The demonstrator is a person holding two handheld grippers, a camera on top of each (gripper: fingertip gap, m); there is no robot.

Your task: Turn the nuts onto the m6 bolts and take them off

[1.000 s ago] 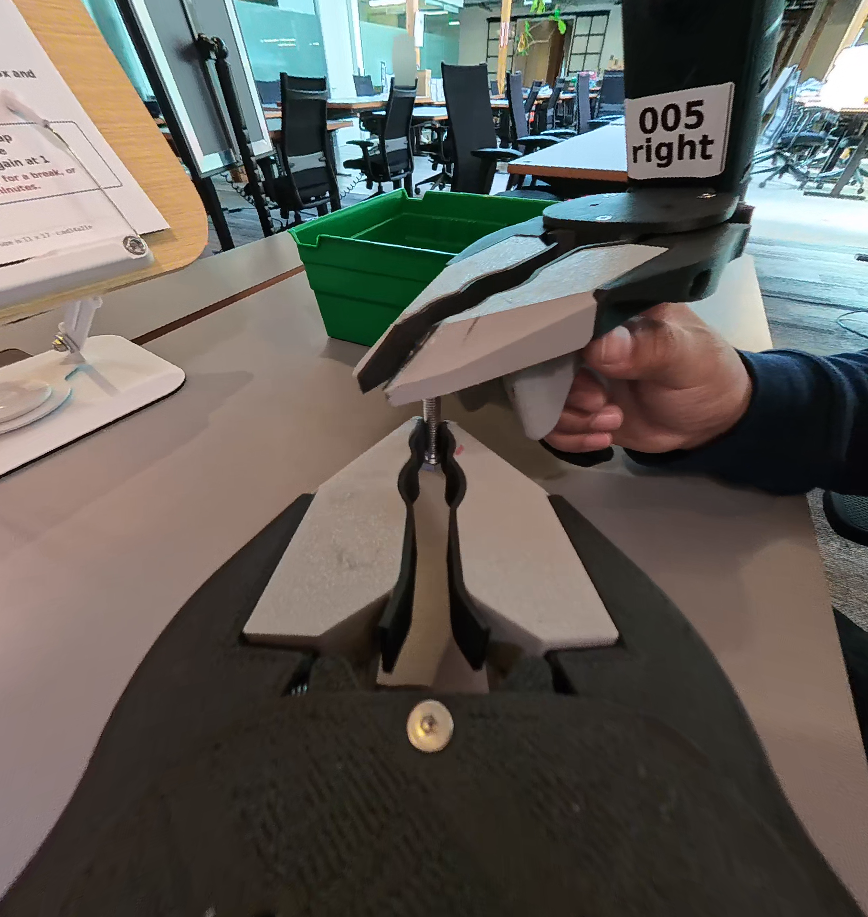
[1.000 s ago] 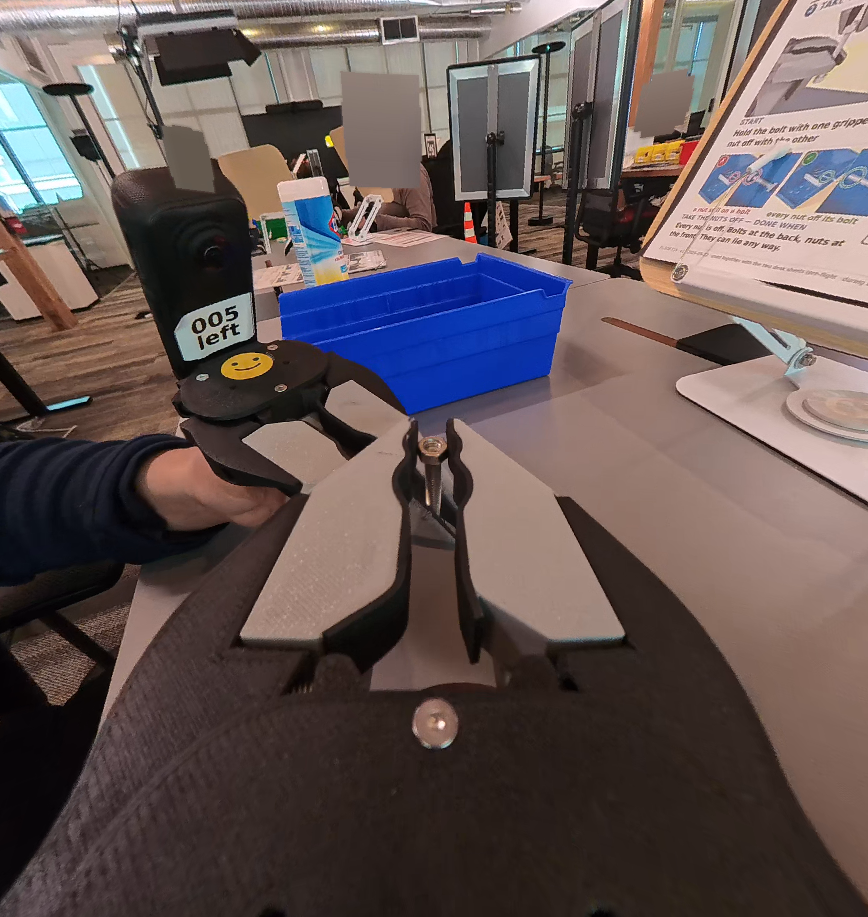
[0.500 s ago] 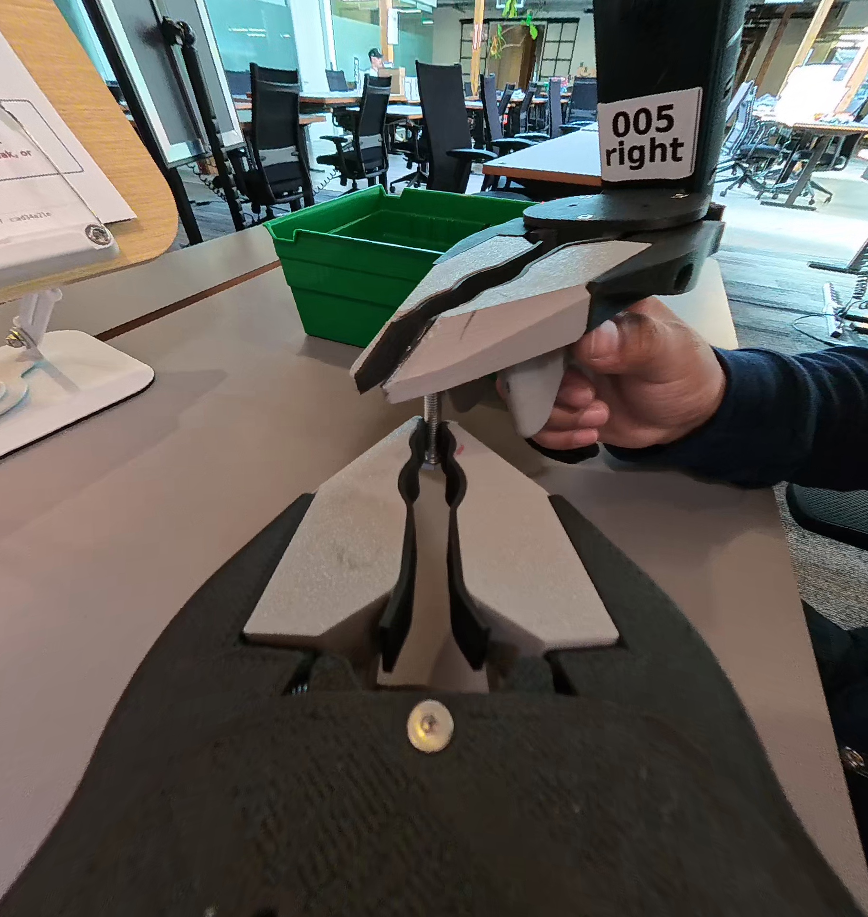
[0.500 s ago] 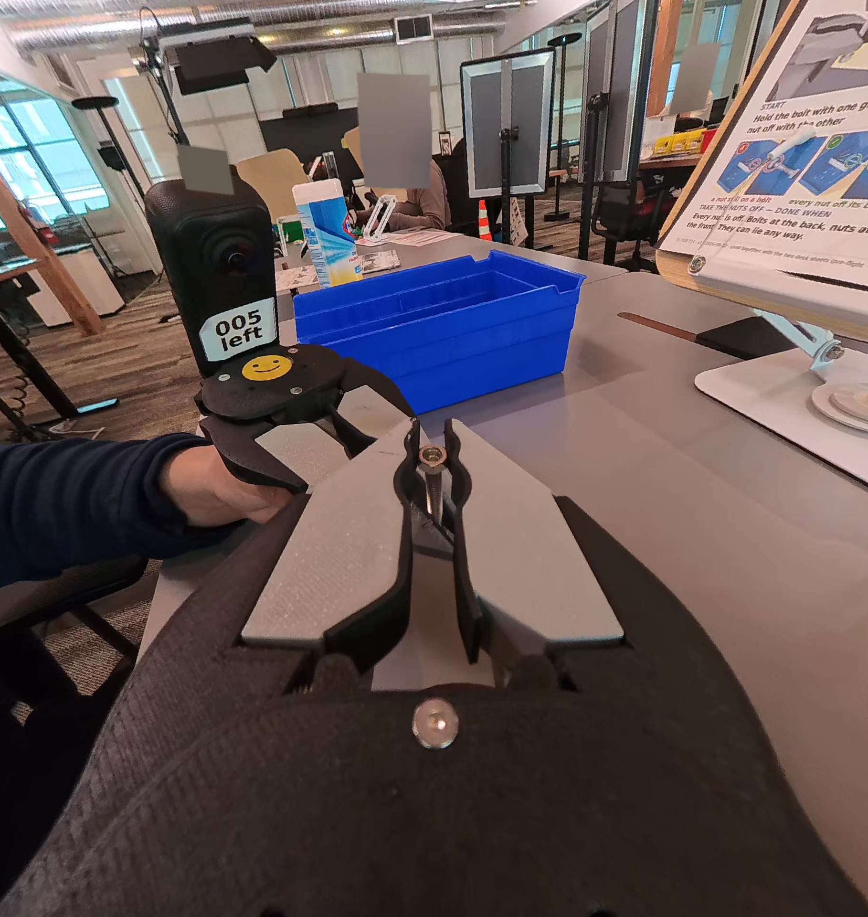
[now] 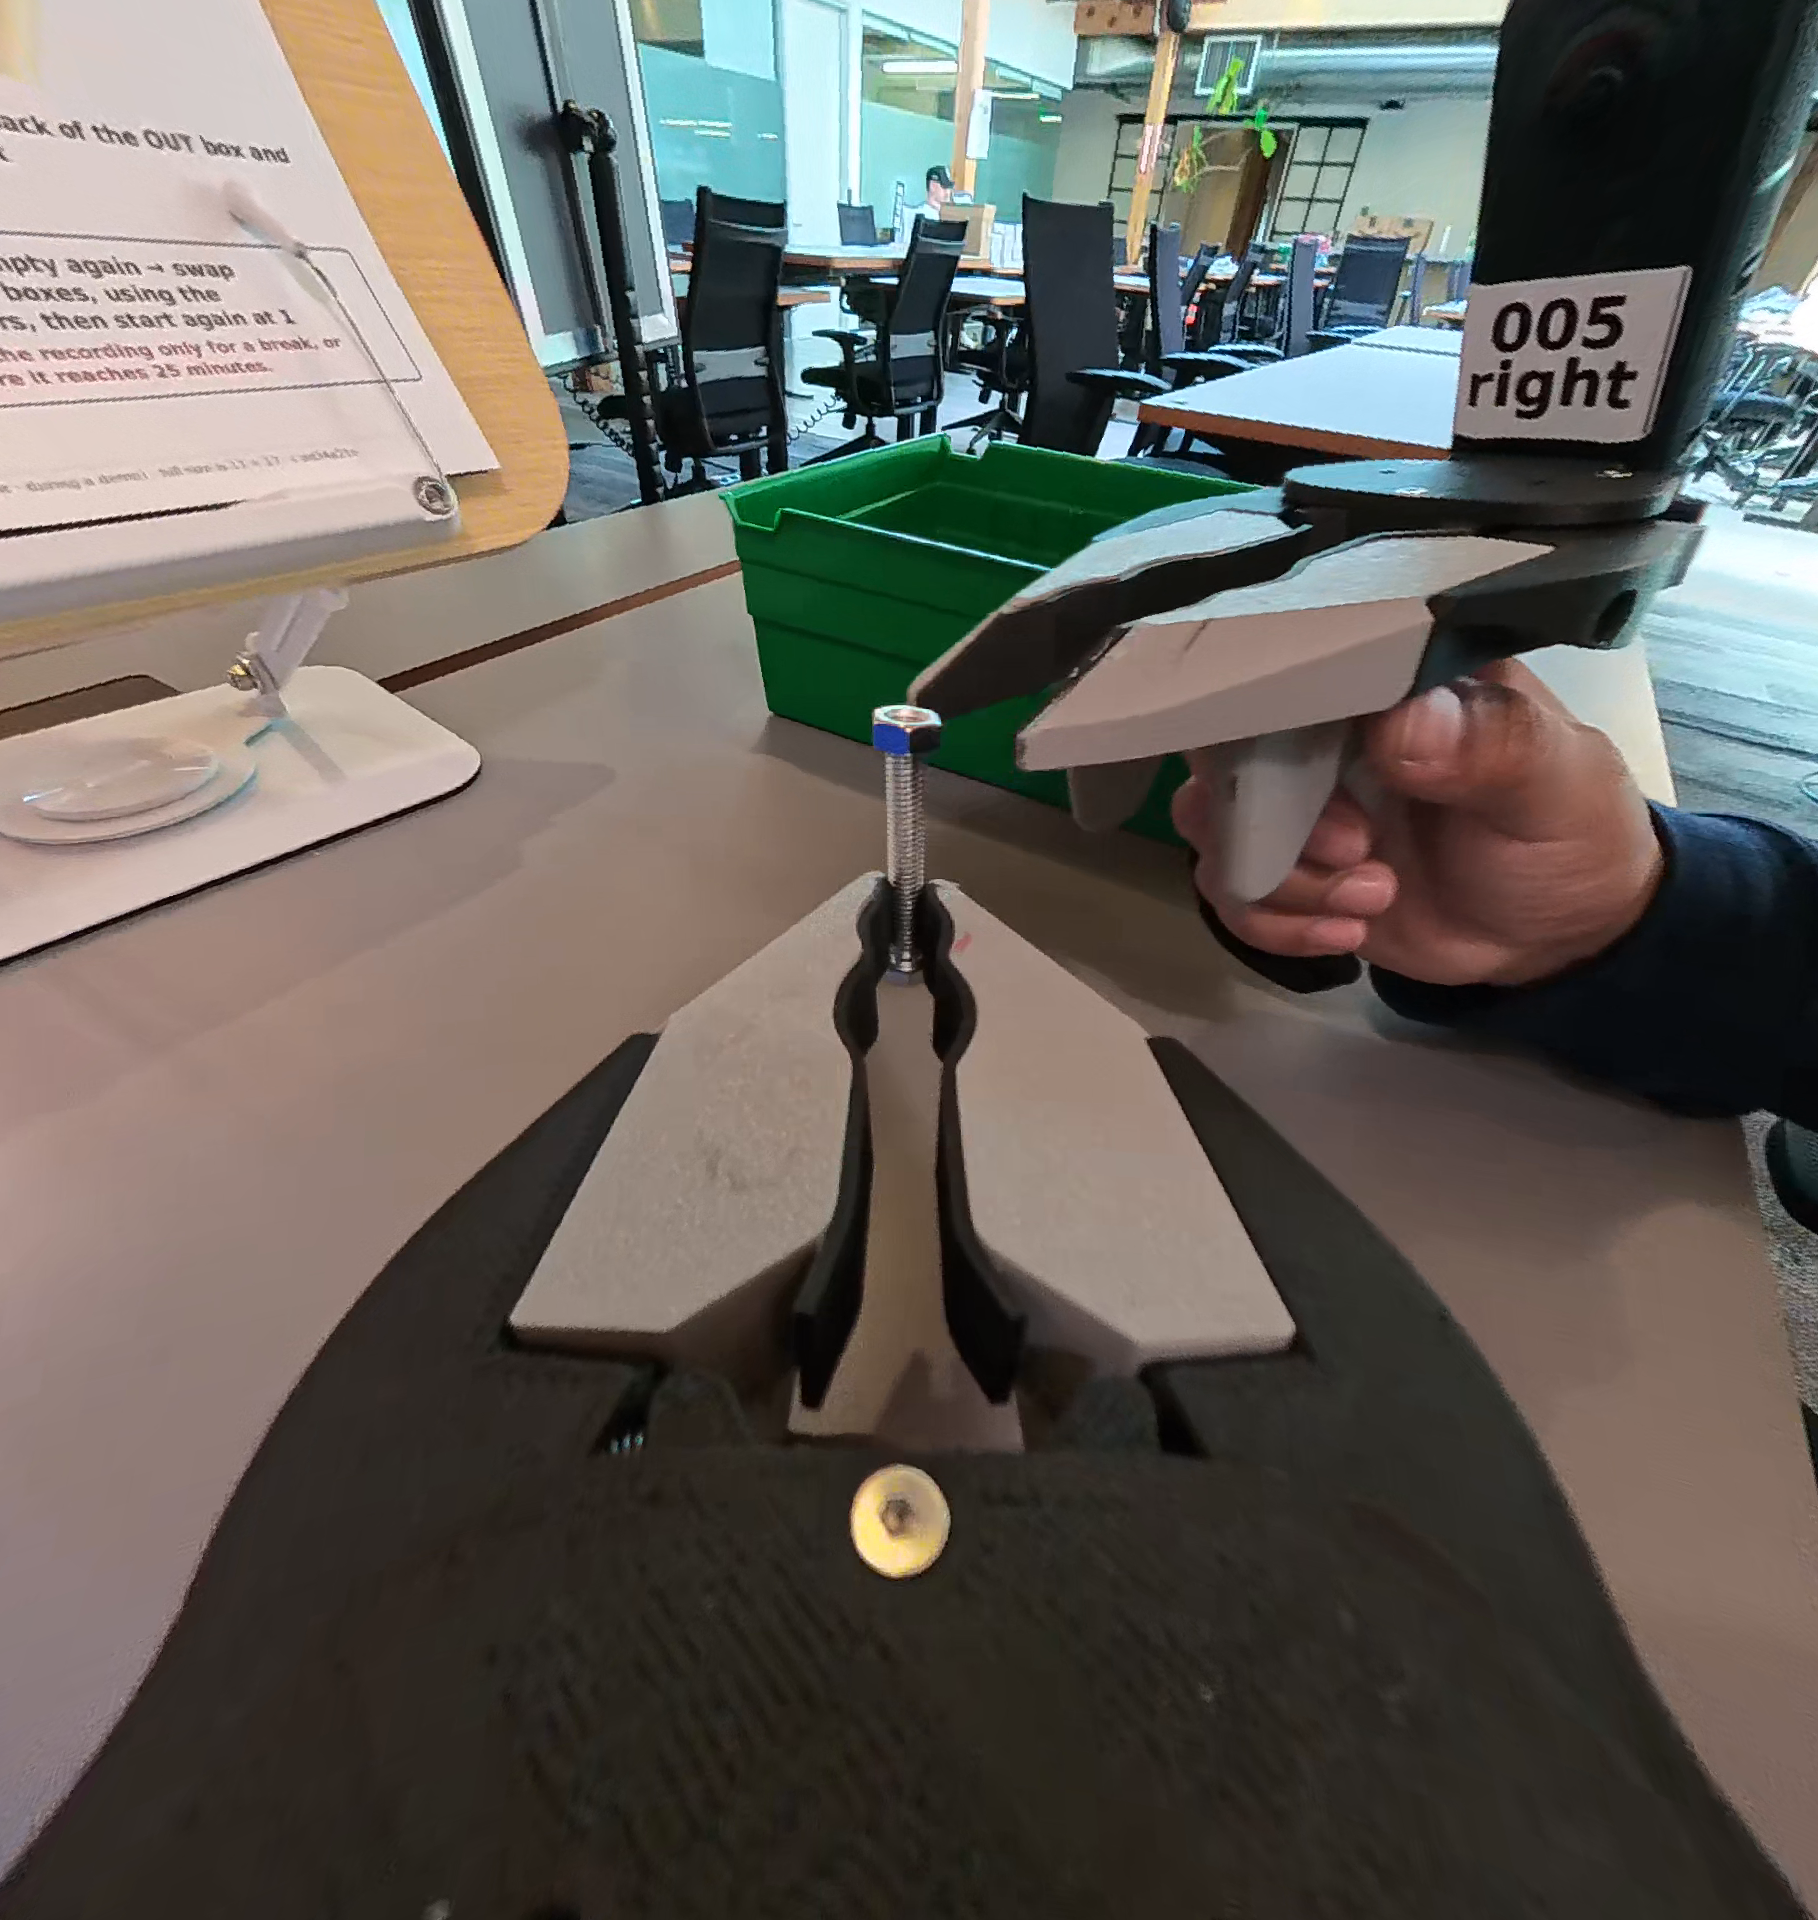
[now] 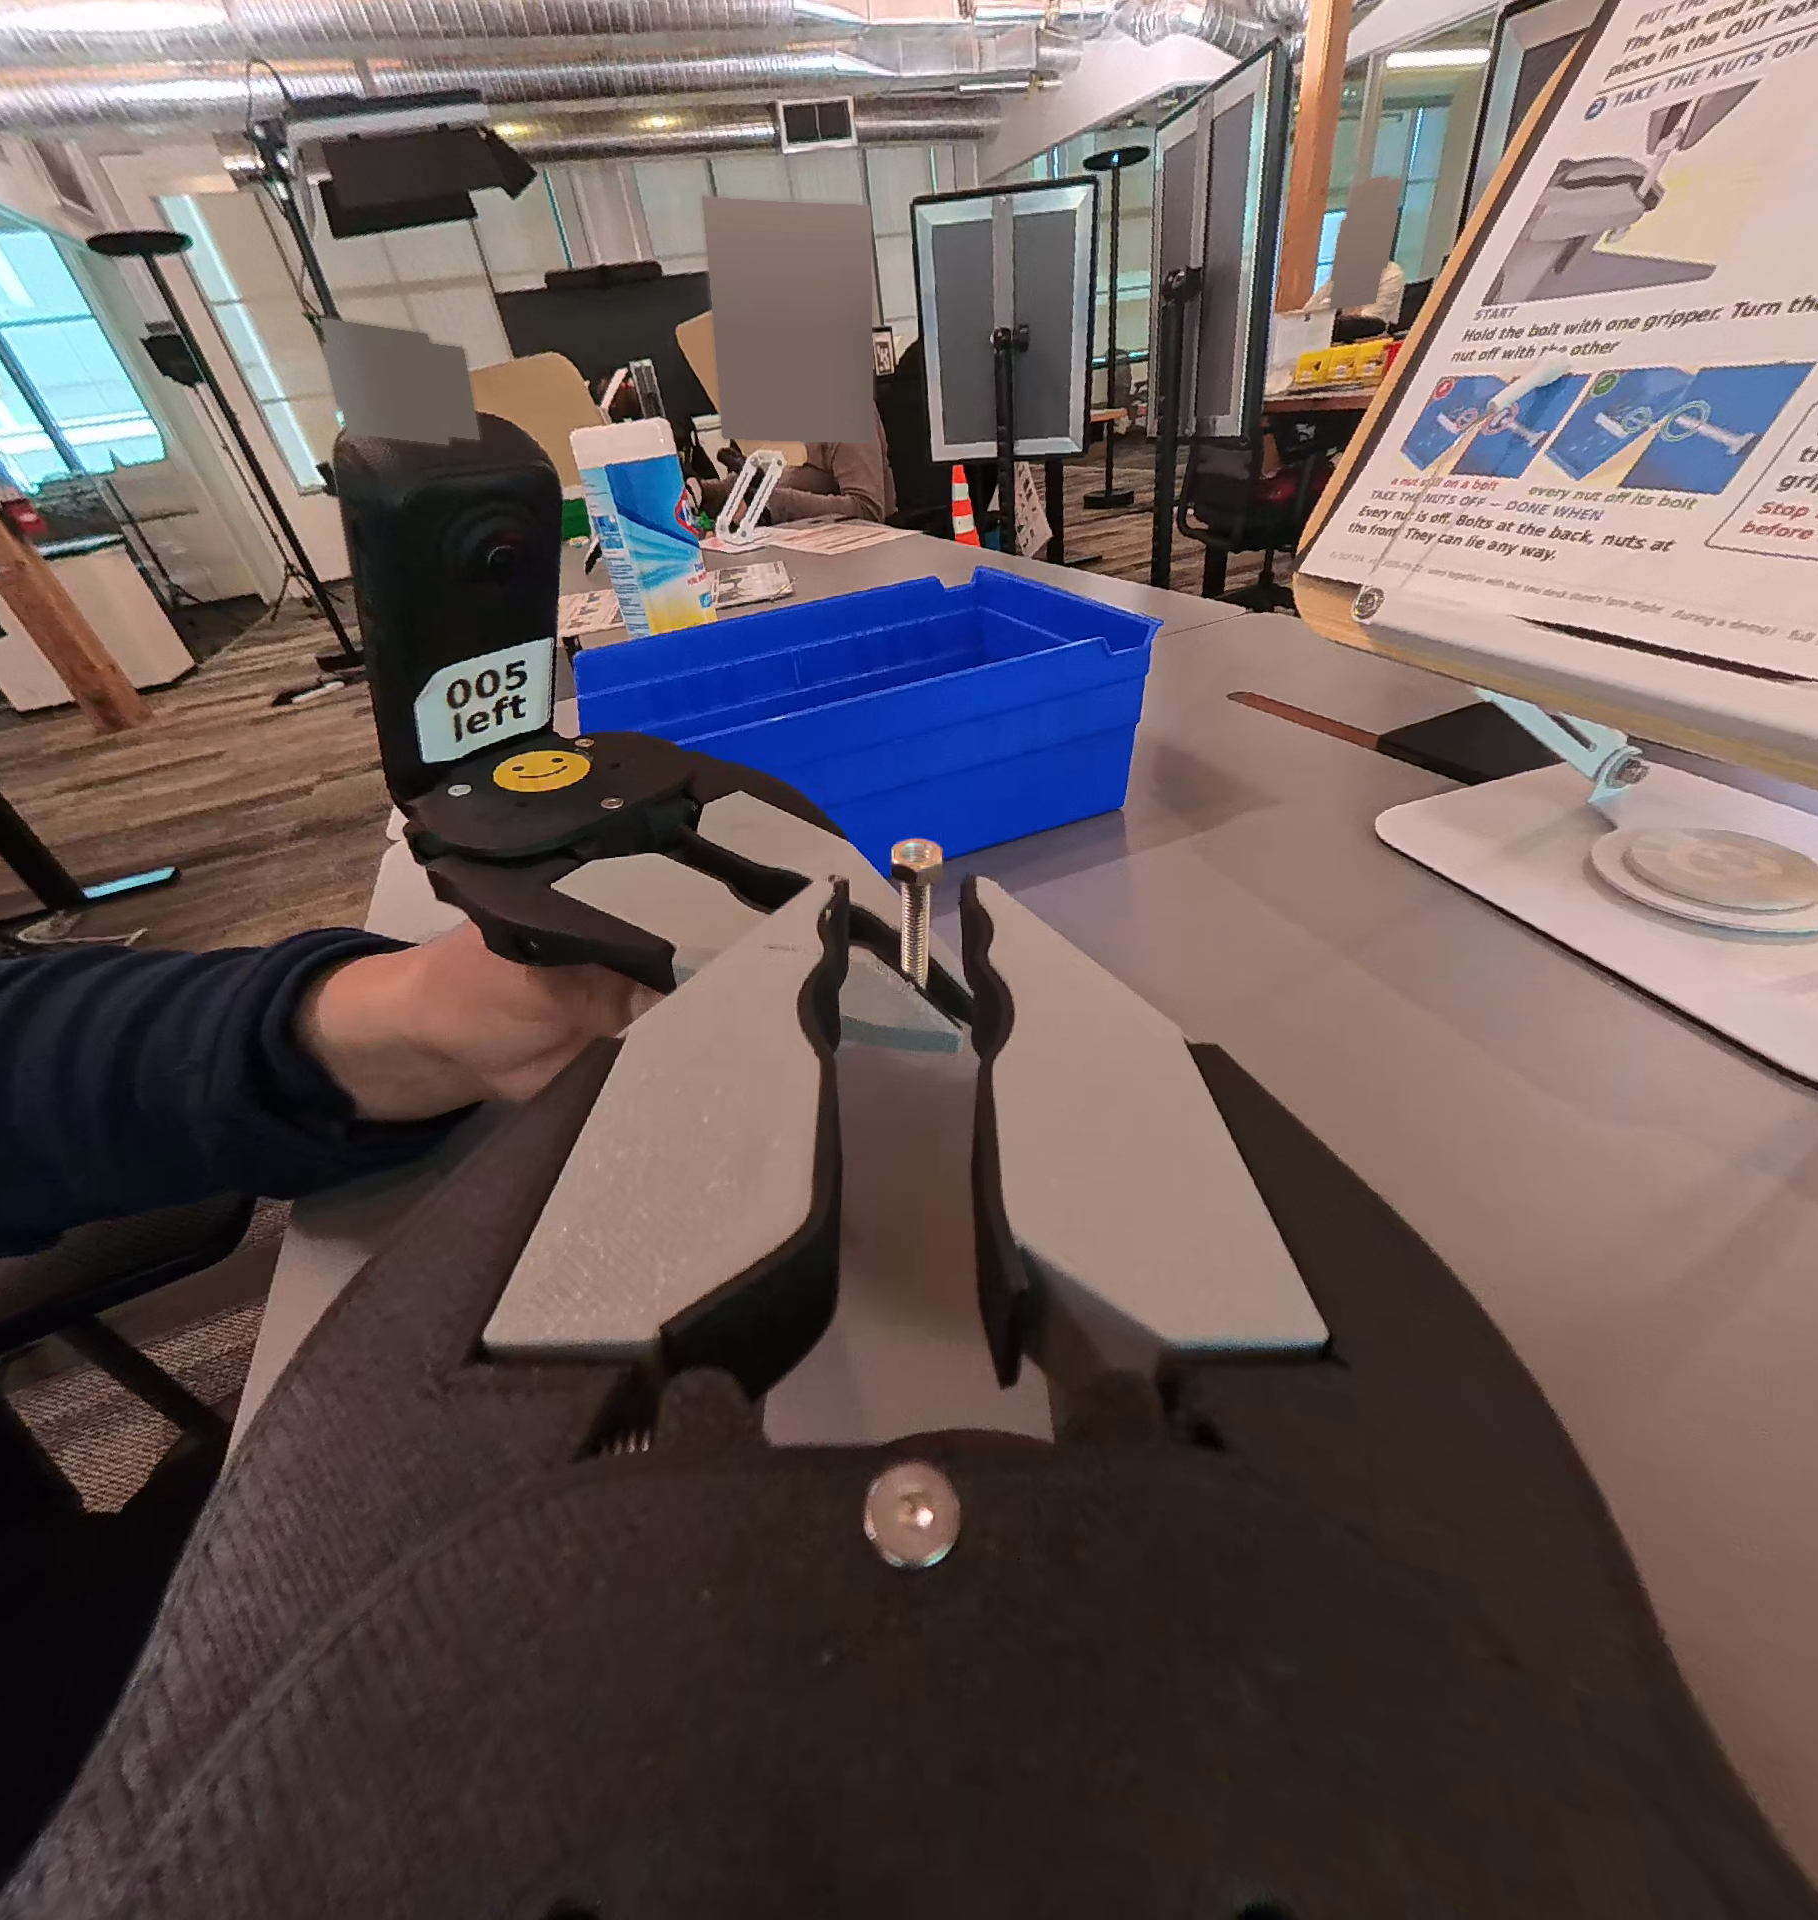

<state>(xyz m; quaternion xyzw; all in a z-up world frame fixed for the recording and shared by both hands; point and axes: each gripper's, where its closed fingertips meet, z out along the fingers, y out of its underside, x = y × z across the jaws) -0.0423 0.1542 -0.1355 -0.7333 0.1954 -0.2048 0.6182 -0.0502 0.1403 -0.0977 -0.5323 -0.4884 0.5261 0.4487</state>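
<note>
My left gripper (image 5: 903, 940) is shut on the lower shank of a silver M6 bolt (image 5: 902, 831) and holds it upright above the table. A hex nut (image 5: 906, 730) sits at the bolt's top end. In the left wrist view my right gripper (image 5: 976, 722) is just right of the nut, apart from it. In the right wrist view my right gripper (image 6: 903, 899) is open and empty. The bolt (image 6: 915, 930) and nut (image 6: 916, 858) stand in the gap just past its fingertips, untouched. The left gripper (image 6: 931, 1003) shows below the bolt.
A green bin (image 5: 915, 592) stands behind the bolt. A blue bin (image 6: 884, 717) stands on the other side, with a wipes canister (image 6: 640, 540) behind it. A slanted instruction board on a white stand (image 5: 209, 727) is at the table's edge. The grey table (image 5: 261, 1039) lies below. Left and right tips are no more than a few centimetres apart.
My right gripper was shut around the bolt's top end. It has opened and drawn back, so the nut now shows on the bolt. My left gripper still holds the bolt.
</note>
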